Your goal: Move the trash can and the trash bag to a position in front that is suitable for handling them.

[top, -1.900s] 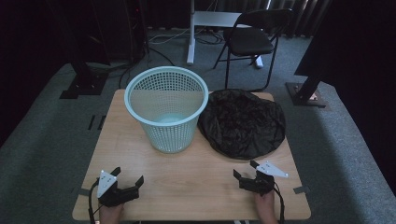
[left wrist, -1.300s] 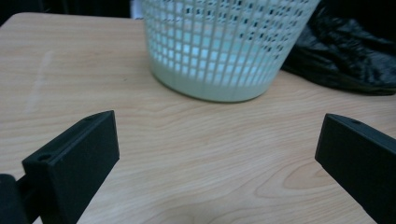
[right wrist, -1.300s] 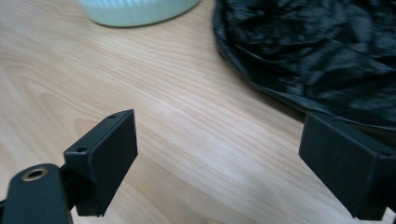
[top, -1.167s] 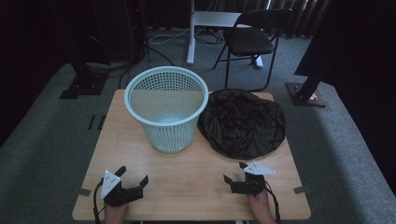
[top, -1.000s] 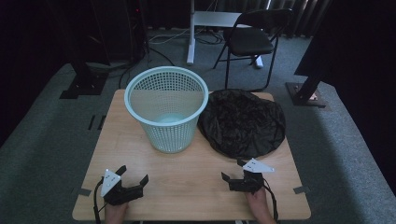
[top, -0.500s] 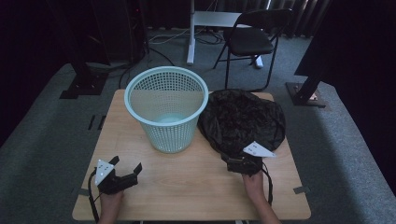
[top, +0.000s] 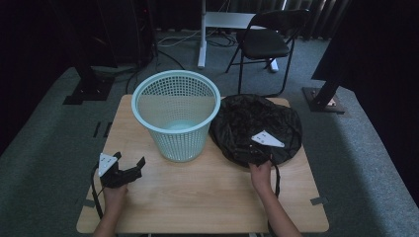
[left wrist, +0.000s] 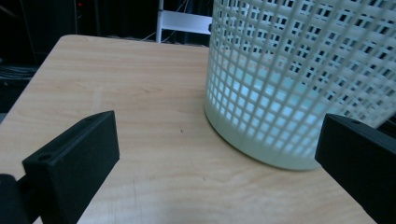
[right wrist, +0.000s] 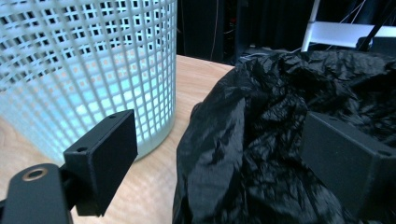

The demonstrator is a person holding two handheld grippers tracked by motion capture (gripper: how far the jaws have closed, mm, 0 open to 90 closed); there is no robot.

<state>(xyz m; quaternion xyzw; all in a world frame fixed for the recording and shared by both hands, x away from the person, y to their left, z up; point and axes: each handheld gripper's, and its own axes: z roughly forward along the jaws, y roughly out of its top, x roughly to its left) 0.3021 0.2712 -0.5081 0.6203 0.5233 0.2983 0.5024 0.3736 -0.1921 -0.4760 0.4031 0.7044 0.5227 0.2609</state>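
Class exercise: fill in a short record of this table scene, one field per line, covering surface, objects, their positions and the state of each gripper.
surface: wooden table
basket: pale green mesh basket, upright, nothing visible inside
bag: crumpled black plastic bag, on the table beside the basket
left gripper: open, near the table's front left, holding nothing
right gripper: open, jaws either side of the bag's near edge
background: folding chair

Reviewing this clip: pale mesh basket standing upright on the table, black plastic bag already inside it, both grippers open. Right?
Not quite. The black plastic bag lies crumpled on the table beside the basket, as the high view shows. The basket is upright, and the left gripper and right gripper are open.
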